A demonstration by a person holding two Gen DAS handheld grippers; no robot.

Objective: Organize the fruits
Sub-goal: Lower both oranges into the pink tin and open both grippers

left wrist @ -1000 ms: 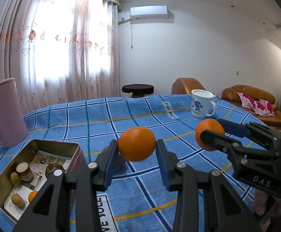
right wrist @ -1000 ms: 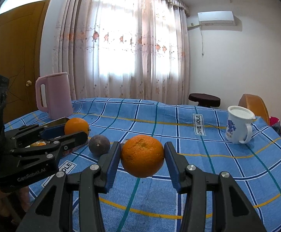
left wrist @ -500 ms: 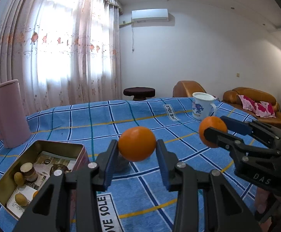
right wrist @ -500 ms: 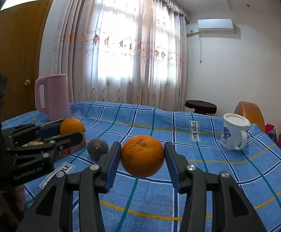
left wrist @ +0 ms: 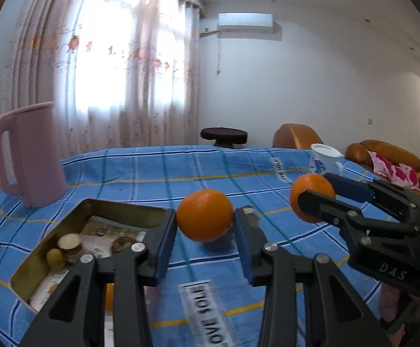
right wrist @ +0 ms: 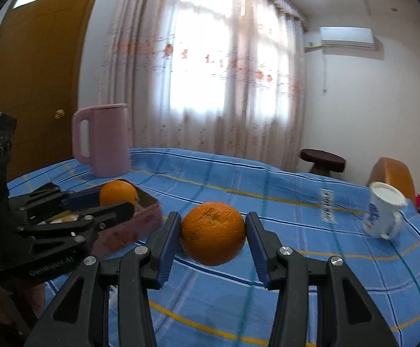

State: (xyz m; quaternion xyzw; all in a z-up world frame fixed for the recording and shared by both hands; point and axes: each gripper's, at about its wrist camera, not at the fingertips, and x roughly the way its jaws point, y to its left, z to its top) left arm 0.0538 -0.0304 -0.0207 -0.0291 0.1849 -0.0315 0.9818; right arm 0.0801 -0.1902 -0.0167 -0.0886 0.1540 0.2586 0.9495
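While a blue checked cloth (left wrist: 152, 173) is covering the table, an open rectangular metal tin (left wrist: 65, 231) is sitting on it holding what are probably small fruits, blurred. The left gripper (left wrist: 205, 225) is clamping a smooth round orange (left wrist: 205, 214) above the cloth just right of the tin; the right gripper (right wrist: 212, 235) is clamping a dimpled round orange (right wrist: 212, 232) over the cloth.

Two oranges (left wrist: 204, 214) (left wrist: 311, 195) are showing, one pink jug (left wrist: 30, 156), one tin (left wrist: 65, 225), one white mug (left wrist: 324, 160).
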